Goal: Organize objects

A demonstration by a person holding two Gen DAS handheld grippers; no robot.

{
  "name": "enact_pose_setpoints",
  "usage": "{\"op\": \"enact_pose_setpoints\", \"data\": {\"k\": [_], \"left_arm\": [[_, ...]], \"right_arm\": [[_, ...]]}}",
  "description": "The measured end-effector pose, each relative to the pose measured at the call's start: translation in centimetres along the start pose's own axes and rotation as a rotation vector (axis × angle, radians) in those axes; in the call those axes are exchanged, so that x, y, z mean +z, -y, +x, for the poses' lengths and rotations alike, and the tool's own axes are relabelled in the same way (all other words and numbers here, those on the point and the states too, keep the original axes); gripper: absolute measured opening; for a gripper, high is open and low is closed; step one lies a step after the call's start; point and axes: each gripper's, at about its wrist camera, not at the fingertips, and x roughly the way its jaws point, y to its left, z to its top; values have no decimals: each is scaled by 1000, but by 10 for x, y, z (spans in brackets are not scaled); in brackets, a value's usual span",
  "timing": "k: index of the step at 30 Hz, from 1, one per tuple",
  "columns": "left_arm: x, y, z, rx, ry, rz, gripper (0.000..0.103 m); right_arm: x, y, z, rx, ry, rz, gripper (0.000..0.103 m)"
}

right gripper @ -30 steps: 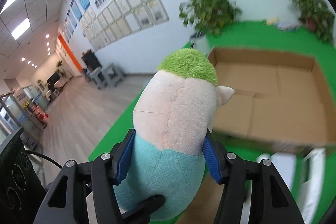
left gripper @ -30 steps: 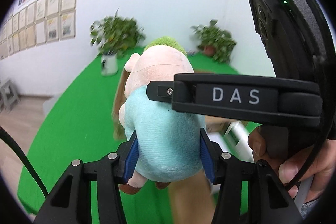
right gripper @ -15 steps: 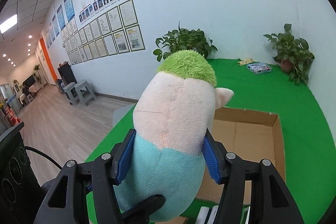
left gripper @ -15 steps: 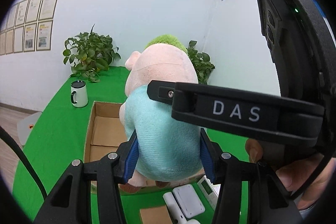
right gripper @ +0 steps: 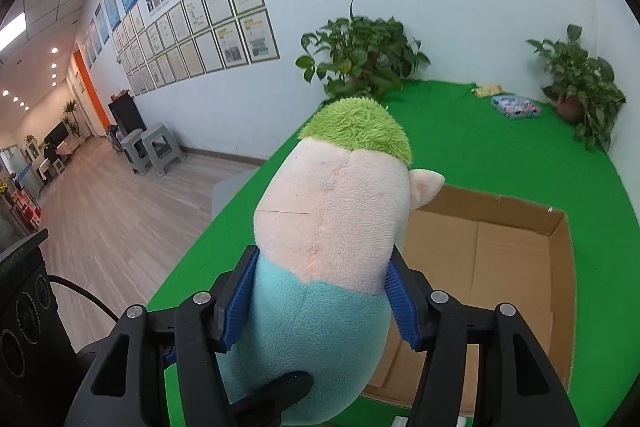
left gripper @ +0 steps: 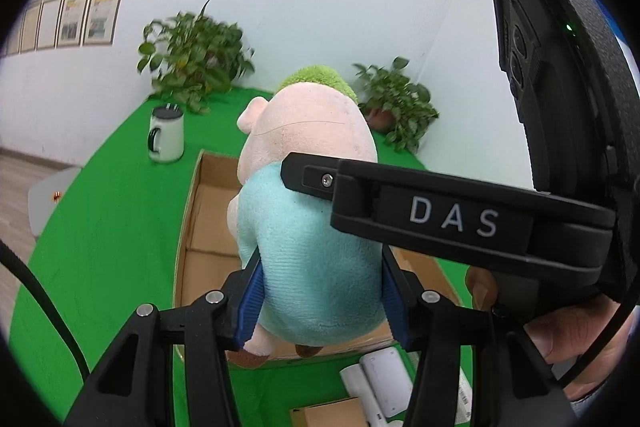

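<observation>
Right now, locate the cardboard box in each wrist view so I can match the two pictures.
Left wrist: the cardboard box lies centre-left, open, mostly hidden behind the plush toy.
Right wrist: the cardboard box lies lower right, open, beside the plush toy.
Shared landmark: the large potted plant against the white wall.

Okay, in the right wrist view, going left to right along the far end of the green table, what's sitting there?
Big leafy plant → yellowish item → patterned flat box → smaller potted plant.
</observation>
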Motion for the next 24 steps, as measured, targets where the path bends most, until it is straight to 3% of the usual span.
{"op": "enact_pose_setpoints", "data": {"k": [15, 24], "left_arm": [[-29, -47, 57, 40, -145, -118, 51], [-29, -71, 84, 76, -219, -142, 51]], "right_arm": [[-44, 26, 154, 48, -196, 52, 58], [-61, 47, 199, 76, -241, 109, 58]]}}
